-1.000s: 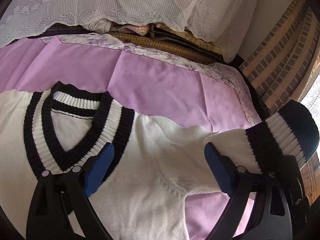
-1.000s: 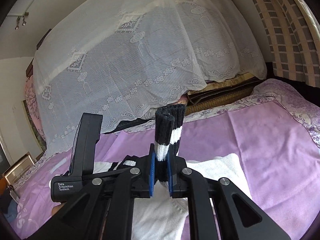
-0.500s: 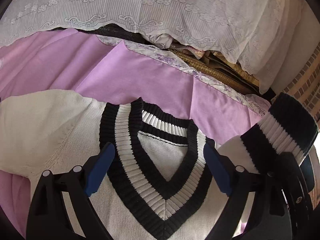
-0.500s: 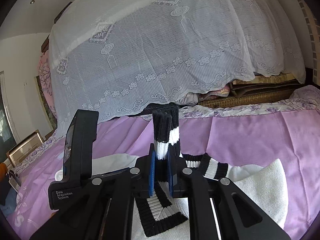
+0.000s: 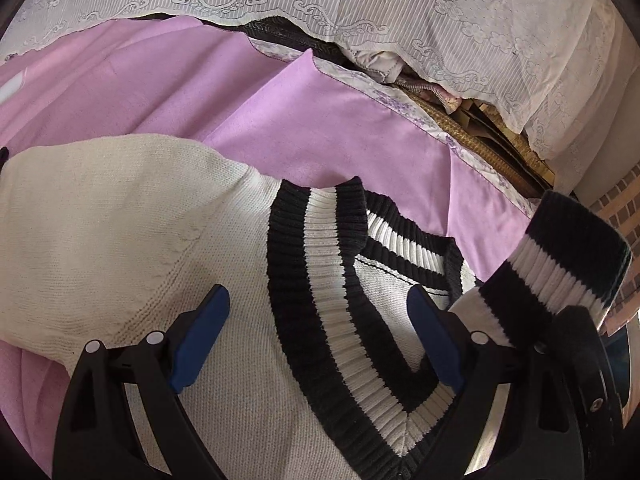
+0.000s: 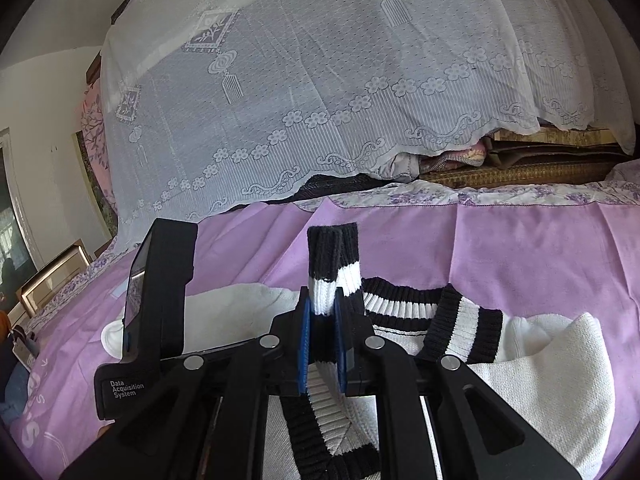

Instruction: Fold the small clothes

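Observation:
A white knit sweater (image 5: 120,240) with a black-and-white striped V collar (image 5: 316,280) lies flat on a purple bedsheet (image 5: 320,128). My left gripper (image 5: 318,332) hovers open just above its chest, and the left side of the collar's V lies under the gap between the blue pads. My right gripper (image 6: 322,304) is shut on the striped sleeve cuff (image 6: 332,264), which sticks up above its pads. The left wrist view shows that cuff (image 5: 560,256) raised at the right, over the collar's right side. The sleeve below the cuff is mostly hidden.
A white lace cover (image 6: 340,100) drapes over a tall pile at the back of the bed. Folded bedding and woven mats (image 6: 520,168) show under its hem. A brick-pattern wall (image 5: 624,208) stands at the right, and a gold frame (image 6: 52,276) leans at the left.
Both grippers moved left across the sweater and sank a little. The collar shifted from left of the left gripper to under its gap. The right gripper carried the cuff over the collar.

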{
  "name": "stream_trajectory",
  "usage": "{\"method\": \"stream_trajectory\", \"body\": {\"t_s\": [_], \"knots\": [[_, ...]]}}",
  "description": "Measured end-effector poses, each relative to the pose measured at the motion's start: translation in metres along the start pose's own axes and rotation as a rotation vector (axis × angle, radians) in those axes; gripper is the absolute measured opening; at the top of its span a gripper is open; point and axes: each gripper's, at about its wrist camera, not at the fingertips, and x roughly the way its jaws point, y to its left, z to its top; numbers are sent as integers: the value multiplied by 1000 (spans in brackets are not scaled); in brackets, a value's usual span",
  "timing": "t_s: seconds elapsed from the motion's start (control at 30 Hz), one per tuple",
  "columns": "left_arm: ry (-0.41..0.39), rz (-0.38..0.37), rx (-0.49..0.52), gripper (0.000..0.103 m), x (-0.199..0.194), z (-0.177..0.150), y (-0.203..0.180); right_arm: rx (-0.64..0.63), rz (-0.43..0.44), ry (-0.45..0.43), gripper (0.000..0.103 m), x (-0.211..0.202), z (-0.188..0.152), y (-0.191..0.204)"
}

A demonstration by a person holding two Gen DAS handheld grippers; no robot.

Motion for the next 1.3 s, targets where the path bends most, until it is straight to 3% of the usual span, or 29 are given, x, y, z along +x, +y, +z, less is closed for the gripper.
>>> {"method": "stream_trajectory", "body": {"t_s": [0.27,0.47,0.6,0.67,0.8,0.93,0.97,1.1,1.3], "knots": [[23,90,4,85,1,3,11,18,37,20,18,12,-6,-2],[-60,89,-84,89,-25,10,30,95,184,70,23,6,-4,-9],[-82,5,-178,90,-41,16,48,79,61,41,22,-4,0,-18],[-75,-17,-177,90,-43,17,46,115,16,39,21,-6,1,-32],[-72,19,-108,90,-44,15,30,108,52,175,18,15,-13,-28],[-50,-8,-35,90,-44,10,14,43,138,430,18,53,-45,-4],[-47,-7,-15,90,-44,9,9,56,139,441,18,56,-49,-7],[-41,5,20,90,-43,3,-1,122,121,381,18,34,-35,-28],[20,-147,61,92,-41,-7,-20,300,-16,224,18,-15,-17,-108]]}}
